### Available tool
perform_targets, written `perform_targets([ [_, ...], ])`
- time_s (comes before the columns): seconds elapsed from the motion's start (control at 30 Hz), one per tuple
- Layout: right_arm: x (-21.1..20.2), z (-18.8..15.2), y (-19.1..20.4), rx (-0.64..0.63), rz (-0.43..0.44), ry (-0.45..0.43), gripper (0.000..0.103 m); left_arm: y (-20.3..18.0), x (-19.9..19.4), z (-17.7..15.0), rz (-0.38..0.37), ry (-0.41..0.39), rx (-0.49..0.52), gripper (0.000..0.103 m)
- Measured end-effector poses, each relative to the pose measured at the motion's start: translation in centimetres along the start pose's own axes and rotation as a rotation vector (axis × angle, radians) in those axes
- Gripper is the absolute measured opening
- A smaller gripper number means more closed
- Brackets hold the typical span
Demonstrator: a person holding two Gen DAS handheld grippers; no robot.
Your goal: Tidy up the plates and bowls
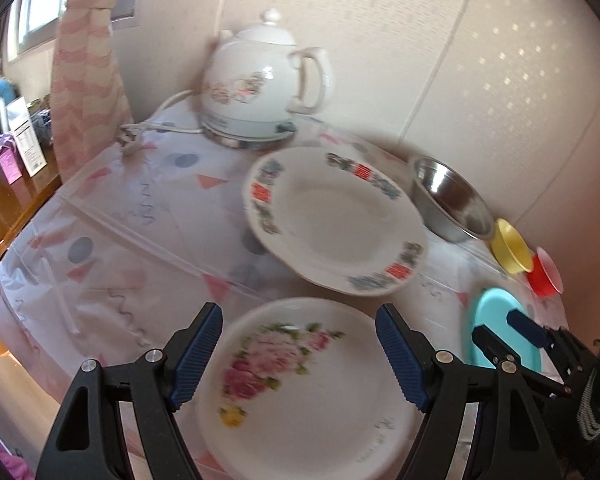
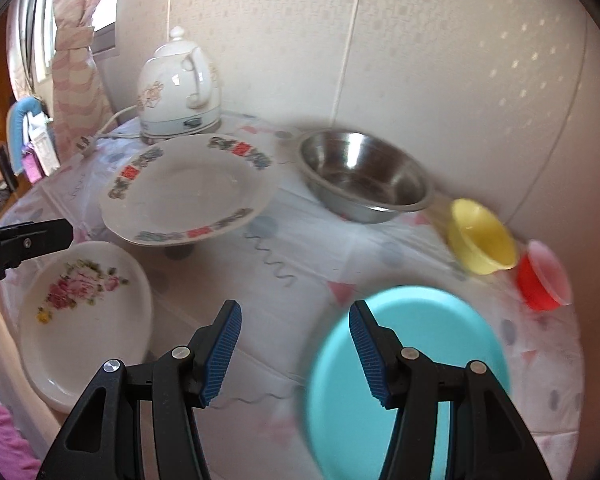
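Note:
My left gripper [image 1: 299, 310] stands open just above a white rose-printed plate [image 1: 300, 380], with nothing between its blue pads. Behind it a larger patterned plate [image 1: 336, 220] sits raised on something dark. My right gripper [image 2: 295, 307] is open too, over the cloth at the left edge of a teal plate [image 2: 420, 340]. Along the wall stand a steel bowl [image 2: 364, 176], a yellow bowl [image 2: 480, 236] and a red bowl [image 2: 544, 276]. The rose plate [image 2: 84, 312] lies at the front left of the right wrist view, with one of the left gripper's fingers [image 2: 24, 240] above it.
A white kettle [image 1: 260, 80] with its cord and plug stands at the back by a pink curtain [image 1: 84, 80]. The papered wall [image 2: 420, 60] closes the back and right. The table's edge [image 1: 20, 248] drops off on the left, beside wooden furniture.

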State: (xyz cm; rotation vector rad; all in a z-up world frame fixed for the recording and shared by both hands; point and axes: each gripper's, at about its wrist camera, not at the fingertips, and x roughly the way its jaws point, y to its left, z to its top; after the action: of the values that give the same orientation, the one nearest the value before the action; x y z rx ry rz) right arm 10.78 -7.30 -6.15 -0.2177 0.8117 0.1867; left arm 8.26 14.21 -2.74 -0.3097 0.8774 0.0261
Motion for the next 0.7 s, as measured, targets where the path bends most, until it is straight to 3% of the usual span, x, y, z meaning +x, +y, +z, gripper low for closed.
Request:
perform_targets([
  [0.2, 2.3, 1.0, -0.8, 0.130, 0.145, 0.079, 0.057, 3.3, 1.3, 1.5, -0.060, 0.019, -0.076, 0.079],
  [0.4, 3.9, 2.4, -0.8, 0.165, 0.197, 0.111, 0.059, 4.4, 2.9, 3.4, -0.036, 0.016, -0.055, 0.079],
  [0.6, 6.0, 4.1, -1.0, 0.212, 0.246, 0.136, 0.060, 5.0, 5.4, 5.6, -0.006, 0.072, -0.031, 0.077],
  [0.7, 7.0, 4.9, -1.2, 0.232, 0.260, 0.147, 0.060, 5.2, 6.4, 6.3, -0.024, 0.088, -0.030, 0.070],
])
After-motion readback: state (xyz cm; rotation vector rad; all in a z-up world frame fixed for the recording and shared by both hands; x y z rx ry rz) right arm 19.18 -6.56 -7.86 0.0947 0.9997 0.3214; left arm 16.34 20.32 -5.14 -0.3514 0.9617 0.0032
